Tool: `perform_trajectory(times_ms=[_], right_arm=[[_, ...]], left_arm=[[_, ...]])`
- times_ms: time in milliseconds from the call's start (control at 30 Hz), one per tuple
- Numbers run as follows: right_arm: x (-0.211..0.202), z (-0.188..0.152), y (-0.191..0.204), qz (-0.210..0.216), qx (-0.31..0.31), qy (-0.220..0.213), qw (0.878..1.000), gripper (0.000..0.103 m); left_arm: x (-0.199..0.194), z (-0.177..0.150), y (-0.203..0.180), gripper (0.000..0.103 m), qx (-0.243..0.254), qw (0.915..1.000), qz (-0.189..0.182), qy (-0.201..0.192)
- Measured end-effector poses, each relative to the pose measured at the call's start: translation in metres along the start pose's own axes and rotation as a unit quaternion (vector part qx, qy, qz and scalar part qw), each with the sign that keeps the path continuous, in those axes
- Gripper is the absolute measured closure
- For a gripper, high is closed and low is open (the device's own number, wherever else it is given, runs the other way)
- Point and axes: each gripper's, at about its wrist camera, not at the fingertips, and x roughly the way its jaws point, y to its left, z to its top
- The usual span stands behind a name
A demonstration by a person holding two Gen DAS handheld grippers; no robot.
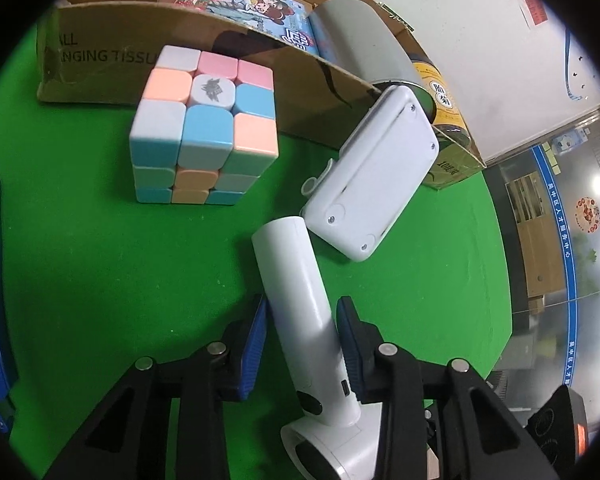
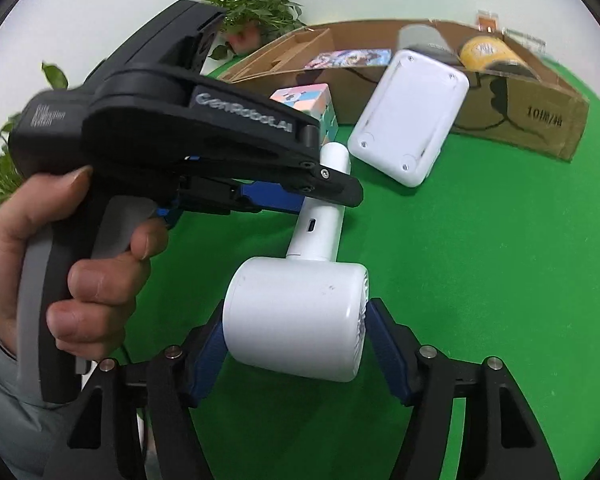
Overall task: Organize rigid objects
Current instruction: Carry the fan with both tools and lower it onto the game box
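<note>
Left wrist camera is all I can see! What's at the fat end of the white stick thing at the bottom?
Observer: A stubby white drum head. The stick is the handle of a handheld fan.
Operator: Is anything near that head?
Observer: Yes, the right tool has one blue pad on each side of it.
Operator: Who's holding my tool?
Observer: A hand is wrapped around the grey handle of the left tool.

My left gripper [image 1: 302,344] has its blue pads around the white fan handle [image 1: 296,292] on the green mat [image 1: 100,260]. Pastel cube [image 1: 204,128] sits ahead-left, white box gadget [image 1: 370,184] leans on the cardboard box [image 1: 112,52].
</note>
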Motion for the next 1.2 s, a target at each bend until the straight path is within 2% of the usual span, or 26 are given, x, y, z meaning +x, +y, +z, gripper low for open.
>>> perform_trajectory(times_ms=[100,267,433,500,533,600,733,1000,1200], right_arm=[[-0.004,-0.001,0.004,0.001,0.002,-0.005,1.000,0.040],[-0.034,0.020,0.020,0.001,-0.011,-0.060,0.998,0.040],[-0.062,0.084,0.037,0.008,-0.024,-0.113,0.993,0.041],[-0.066,0.110,0.042,0.008,-0.032,-0.127,0.991,0.041],[-0.064,0.136,0.047,0.009,-0.034,-0.133,0.990,0.041],[-0.059,0.168,0.049,0.014,-0.031,-0.136,0.990,0.041],[-0.037,0.217,0.050,0.016,-0.029,-0.123,0.992,0.041],[0.022,0.249,0.042,0.006,-0.015,-0.070,0.997,0.041],[0.084,0.251,0.017,0.000,-0.004,-0.028,1.000,0.041]], left_arm=[[-0.017,0.001,-0.009,0.071,0.025,0.9995,0.009,-0.019],[-0.069,0.014,-0.044,0.072,0.083,0.9926,0.030,-0.083],[-0.133,0.065,-0.070,0.072,0.124,0.9811,0.033,-0.145],[-0.150,0.091,-0.078,0.072,0.133,0.9781,0.035,-0.156],[-0.159,0.107,-0.079,0.072,0.137,0.9772,0.034,-0.159],[-0.166,0.135,-0.078,0.072,0.140,0.9774,0.031,-0.156],[-0.162,0.187,-0.063,0.072,0.118,0.9838,0.030,-0.132],[-0.117,0.219,-0.026,0.072,0.094,0.9919,0.025,-0.081],[-0.072,0.228,0.008,0.072,0.064,0.9971,0.017,-0.039]])
